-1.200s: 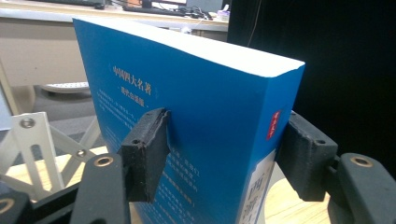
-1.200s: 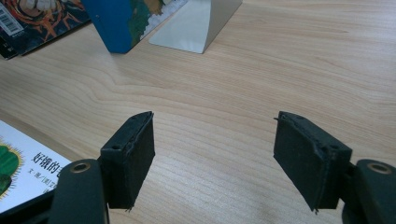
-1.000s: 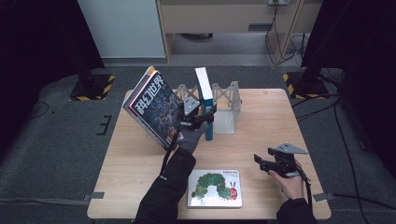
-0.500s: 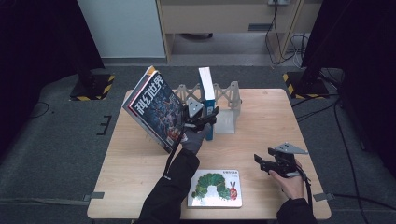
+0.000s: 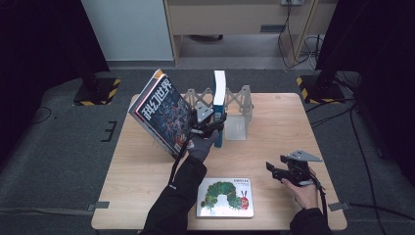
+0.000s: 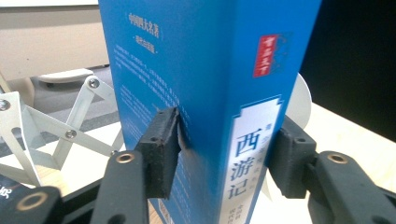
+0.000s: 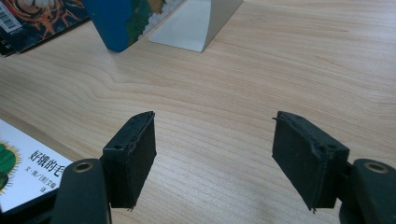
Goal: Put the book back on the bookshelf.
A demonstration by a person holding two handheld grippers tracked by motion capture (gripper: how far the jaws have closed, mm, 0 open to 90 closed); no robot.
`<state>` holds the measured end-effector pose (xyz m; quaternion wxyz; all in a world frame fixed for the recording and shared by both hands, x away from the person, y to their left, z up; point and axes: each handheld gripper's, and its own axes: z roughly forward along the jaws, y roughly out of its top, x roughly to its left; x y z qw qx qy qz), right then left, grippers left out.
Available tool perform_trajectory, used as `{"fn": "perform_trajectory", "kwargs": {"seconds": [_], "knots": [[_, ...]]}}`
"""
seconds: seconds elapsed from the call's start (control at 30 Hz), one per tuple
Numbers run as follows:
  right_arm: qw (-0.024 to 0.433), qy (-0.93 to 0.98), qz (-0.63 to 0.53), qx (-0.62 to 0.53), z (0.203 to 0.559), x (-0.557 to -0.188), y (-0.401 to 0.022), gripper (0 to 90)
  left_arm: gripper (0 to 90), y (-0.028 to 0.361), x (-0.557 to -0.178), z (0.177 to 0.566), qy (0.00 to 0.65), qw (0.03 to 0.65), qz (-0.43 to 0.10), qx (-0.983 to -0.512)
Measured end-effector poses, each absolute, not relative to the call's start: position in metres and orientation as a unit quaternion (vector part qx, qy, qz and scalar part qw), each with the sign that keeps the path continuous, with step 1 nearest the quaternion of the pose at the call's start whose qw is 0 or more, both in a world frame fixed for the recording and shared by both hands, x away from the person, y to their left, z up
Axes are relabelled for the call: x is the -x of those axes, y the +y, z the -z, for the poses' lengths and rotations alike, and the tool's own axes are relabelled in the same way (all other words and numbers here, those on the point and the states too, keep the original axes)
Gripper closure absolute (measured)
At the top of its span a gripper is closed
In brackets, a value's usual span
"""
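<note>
High view overhead, facing forward-down; gripper views close, low; all share blue book [image 5: 219,105].

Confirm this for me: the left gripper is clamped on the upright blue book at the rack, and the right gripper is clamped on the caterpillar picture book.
Not quite. The right gripper holds nothing: the right gripper view shows its jaws open over bare table, the caterpillar picture book lying beside it. The left gripper does clamp the blue book.

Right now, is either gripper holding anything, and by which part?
The left gripper, jaws just closing, clamps the upright blue book low across its spine edge. The right gripper is open over bare table.
</note>
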<state>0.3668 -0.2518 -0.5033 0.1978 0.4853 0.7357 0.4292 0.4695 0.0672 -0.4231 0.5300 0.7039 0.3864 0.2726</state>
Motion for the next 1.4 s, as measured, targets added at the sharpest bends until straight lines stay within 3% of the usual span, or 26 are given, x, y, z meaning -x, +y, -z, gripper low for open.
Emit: {"fn": "perform_trajectory", "kwargs": {"seconds": [0.37,0.63,1.4], "knots": [[0.197,0.737,-0.427,-0.485,0.504,-0.367,-0.251,30.7,51.9,0.074,-0.467,0.417,0.384,0.523,-0.28,-0.708],[0.198,0.738,-0.426,-0.484,0.505,-0.367,-0.251,30.6,46.6,0.074,-0.462,0.426,0.393,0.547,-0.287,-0.681],[0.201,0.738,-0.423,-0.485,0.505,-0.367,-0.251,29.7,38.1,0.086,-0.445,0.449,0.39,0.539,-0.28,-0.692]]}}
